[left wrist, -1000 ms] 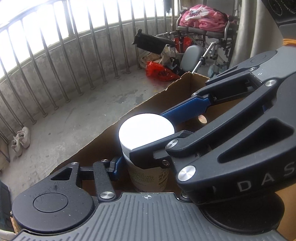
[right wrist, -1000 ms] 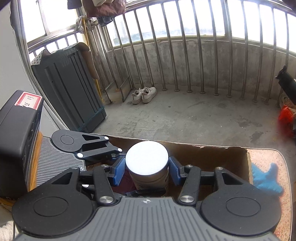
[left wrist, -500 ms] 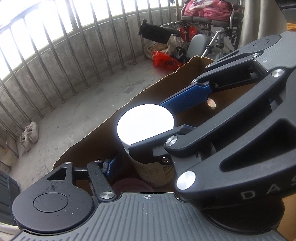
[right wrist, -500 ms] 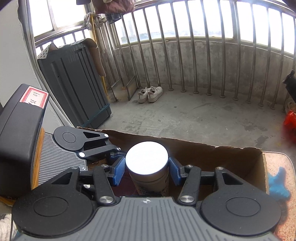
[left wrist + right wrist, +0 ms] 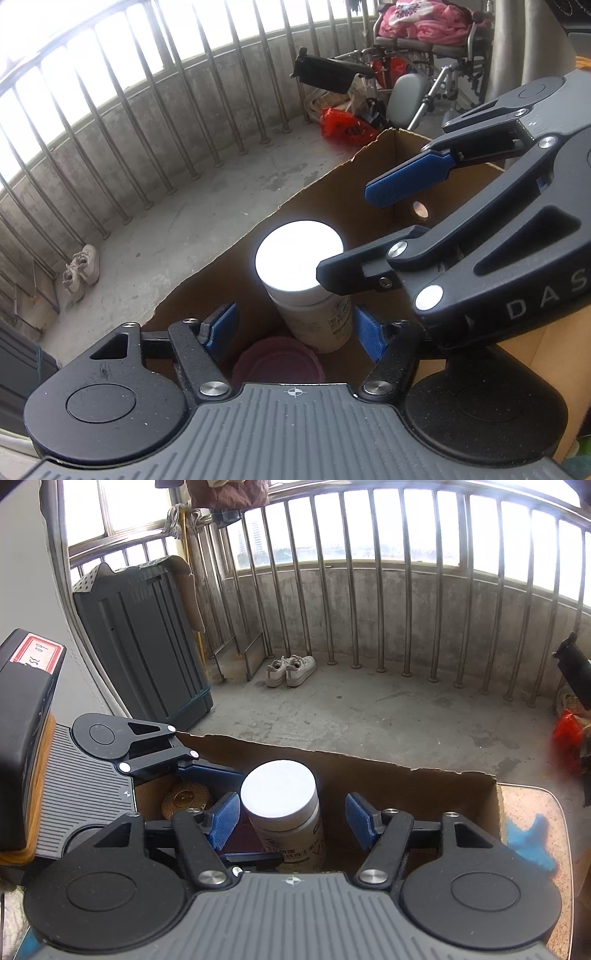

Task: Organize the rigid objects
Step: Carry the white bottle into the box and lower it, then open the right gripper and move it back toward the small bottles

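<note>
Concrete balcony with a steel railing; an open cardboard box sits in front.
A white-lidded jar stands upright in the box, near its left end, beside a pink round lid and a woven golden disc. The left gripper and right gripper both straddle the jar, jaws just having been opening, the blue pads now clear of its sides.

Both wrist cameras look steeply down, close, into the cardboard box; both share the white-lidded jar, the railing and the white sneakers.
</note>
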Motion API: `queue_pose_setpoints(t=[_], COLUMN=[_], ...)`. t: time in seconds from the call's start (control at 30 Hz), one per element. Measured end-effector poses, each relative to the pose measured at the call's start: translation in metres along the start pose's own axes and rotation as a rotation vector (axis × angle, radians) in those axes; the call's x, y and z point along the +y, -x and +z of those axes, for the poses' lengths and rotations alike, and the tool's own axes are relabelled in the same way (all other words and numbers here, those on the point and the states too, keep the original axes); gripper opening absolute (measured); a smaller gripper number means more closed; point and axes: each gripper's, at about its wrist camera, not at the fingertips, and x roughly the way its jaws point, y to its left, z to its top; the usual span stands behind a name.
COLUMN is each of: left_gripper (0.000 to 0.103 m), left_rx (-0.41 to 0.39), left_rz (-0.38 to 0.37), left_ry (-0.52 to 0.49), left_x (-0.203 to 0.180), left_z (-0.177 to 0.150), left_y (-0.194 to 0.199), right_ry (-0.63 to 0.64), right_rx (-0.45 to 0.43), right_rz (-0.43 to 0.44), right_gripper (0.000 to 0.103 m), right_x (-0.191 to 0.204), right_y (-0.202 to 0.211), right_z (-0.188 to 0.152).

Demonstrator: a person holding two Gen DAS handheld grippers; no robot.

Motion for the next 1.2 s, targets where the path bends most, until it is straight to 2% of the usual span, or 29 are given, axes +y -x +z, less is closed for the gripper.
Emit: queue_pose_setpoints(t=[0.13, 0.2, 0.33, 0.43, 0.57, 0.7, 0.83, 0.93, 1.0, 1.1, 1.2], left_gripper=[0.069, 0.069, 0.070, 0.071, 0.070, 0.063, 0.056, 0.049, 0.040, 0.028, 0.028], left_rx=[-0.008, -0.037, -0.113, -0.175, -0.239, -0.256, -0.288, -0.285, -0.272, -0.262, -0.276], left_rz=[0.054, 0.088, 0.103, 0.060, -0.042, -0.136, -0.155, -0.166, -0.179, -0.165, -0.159], left_ry=[-0.007, -0.015, -0.022, -0.002, 0.069, 0.095, 0.053, 0.086, 0.113, 0.111, 0.102], left_x=[-0.007, -0.016, -0.041, -0.065, -0.095, -0.123, -0.147, -0.157, -0.159, -0.159, -0.162], left_z=[-0.006, -0.010, -0.021, -0.036, -0.067, -0.096, -0.115, -0.126, -0.133, -0.136, -0.142], left_y=[0.031, 0.056, 0.103, 0.138, 0.163, 0.159, 0.141, 0.124, 0.113, 0.098, 0.093], right_ry=[-0.039, -0.065, -0.153, -0.173, -0.140, -0.112, -0.106, -0.117, -0.136, -0.181, -0.201], right_rx=[-0.037, -0.068, -0.121, -0.119, -0.135, -0.127, -0.112, -0.127, -0.147, -0.140, -0.121], right_rz=[-0.005, 0.000, 0.041, 0.025, 0.016, 0.005, 0.005, -0.003, -0.014, 0.019, 0.046], right_gripper=[0.066, 0.066, 0.066, 0.066, 0.066, 0.066, 0.066, 0.064, 0.063, 0.059, 0.056], right_x=[-0.006, -0.010, -0.019, -0.021, -0.015, -0.009, -0.007, -0.008, -0.010, -0.014, -0.015], right_y=[0.031, 0.053, 0.096, 0.124, 0.160, 0.179, 0.188, 0.191, 0.193, 0.187, 0.177], right_z=[0.001, 0.000, -0.010, -0.021, -0.046, -0.076, -0.108, -0.130, -0.147, -0.170, -0.185])
